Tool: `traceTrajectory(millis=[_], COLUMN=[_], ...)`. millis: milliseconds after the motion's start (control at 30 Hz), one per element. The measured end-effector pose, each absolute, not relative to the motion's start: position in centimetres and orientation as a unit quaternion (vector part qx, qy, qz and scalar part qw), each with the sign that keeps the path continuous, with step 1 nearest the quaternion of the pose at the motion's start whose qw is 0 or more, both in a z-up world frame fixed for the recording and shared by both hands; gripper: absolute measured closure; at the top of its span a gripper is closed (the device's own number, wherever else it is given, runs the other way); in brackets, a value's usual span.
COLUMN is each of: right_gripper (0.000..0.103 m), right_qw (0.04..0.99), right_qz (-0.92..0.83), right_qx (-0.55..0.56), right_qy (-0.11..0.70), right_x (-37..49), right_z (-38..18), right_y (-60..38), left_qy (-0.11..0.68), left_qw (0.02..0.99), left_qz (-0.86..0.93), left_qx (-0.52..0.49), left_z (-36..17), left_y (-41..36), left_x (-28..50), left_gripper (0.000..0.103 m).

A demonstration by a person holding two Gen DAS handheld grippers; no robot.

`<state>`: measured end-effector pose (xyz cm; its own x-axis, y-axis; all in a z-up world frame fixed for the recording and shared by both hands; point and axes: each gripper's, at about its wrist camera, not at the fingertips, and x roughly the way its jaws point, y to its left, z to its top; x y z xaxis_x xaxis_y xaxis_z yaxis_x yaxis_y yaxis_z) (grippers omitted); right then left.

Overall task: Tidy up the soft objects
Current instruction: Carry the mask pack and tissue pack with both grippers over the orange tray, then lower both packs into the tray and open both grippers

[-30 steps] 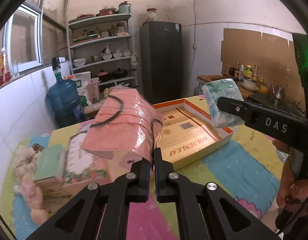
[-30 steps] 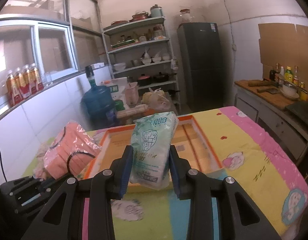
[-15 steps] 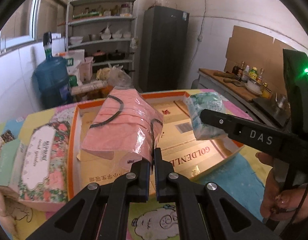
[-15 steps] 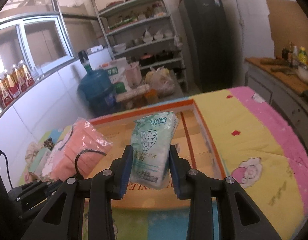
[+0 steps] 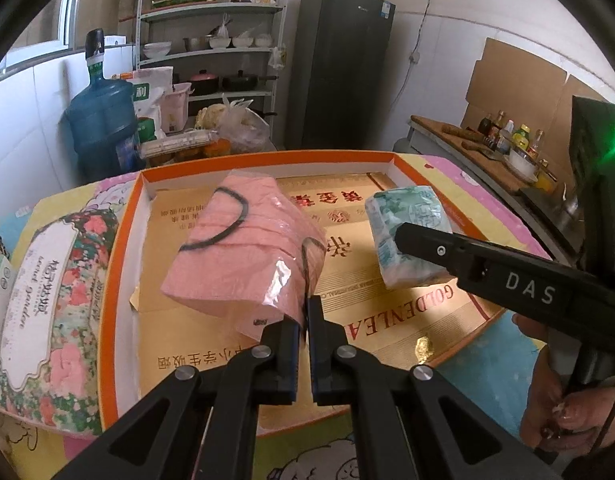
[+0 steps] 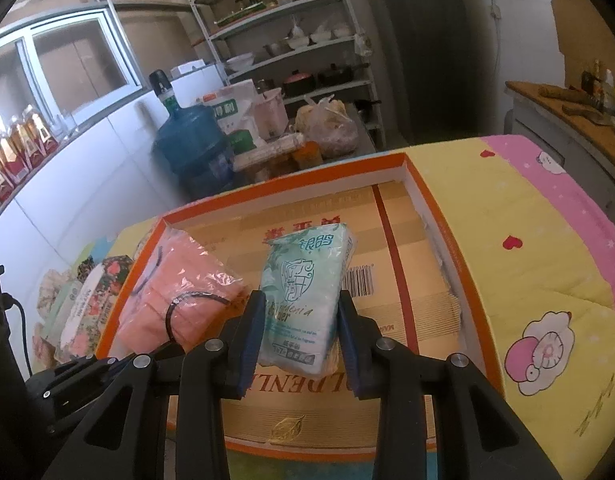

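Observation:
My left gripper (image 5: 306, 320) is shut on the plastic edge of a pink mask pack (image 5: 243, 248), which hangs over the left half of an orange-rimmed cardboard tray (image 5: 123, 248). My right gripper (image 6: 301, 312) is shut on a green-and-white tissue pack (image 6: 305, 300) held upright above the tray (image 6: 439, 216). In the left wrist view the tissue pack (image 5: 407, 232) sits at the right, gripped by the right gripper (image 5: 411, 240). The pink mask pack (image 6: 179, 296) shows at the left in the right wrist view.
A floral tissue box (image 5: 47, 300) lies left of the tray on the cartoon-print cloth (image 6: 547, 272), with more soft items beside it. A person's hand (image 5: 563, 412) holds the right gripper. A blue water jug (image 5: 99, 128), shelves and a fridge stand behind the table.
Both grippers have moved forward and down over the tray, carrying the mask pack and the tissue pack. The tray now fills the view beneath both packs.

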<state>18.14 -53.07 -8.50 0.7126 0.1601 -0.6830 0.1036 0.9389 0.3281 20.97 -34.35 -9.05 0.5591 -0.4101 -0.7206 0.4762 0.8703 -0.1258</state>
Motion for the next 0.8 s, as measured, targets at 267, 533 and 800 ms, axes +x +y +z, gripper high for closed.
traceTrajectory(millis=[267,533,800], right_gripper=[0.063,0.054,0.042], right_qw=[0.900,0.904,0.913], right_qz=[0.018,0.010,-0.002], right_qx=[0.177,0.175,0.178], right_qy=[0.397,0.390,0.368], right_x=[18.6,18.2,16.9], right_z=[-9.7,-9.7,-8.7], right_y=[-53.1,-53.1,-53.4], left_qy=[0.404,0.385,0.361], left_qw=[0.880,0.887,0.899], left_qz=[-0.248,-0.252,-0.242], left_qx=[0.041,0.039,0.056], left_z=[-9.8,-9.2,-7.5], left_y=[-34.3,-34.1,-33.9], left_x=[21.1,20.5,19.4], left_gripper=[0.098,0.050,0.043])
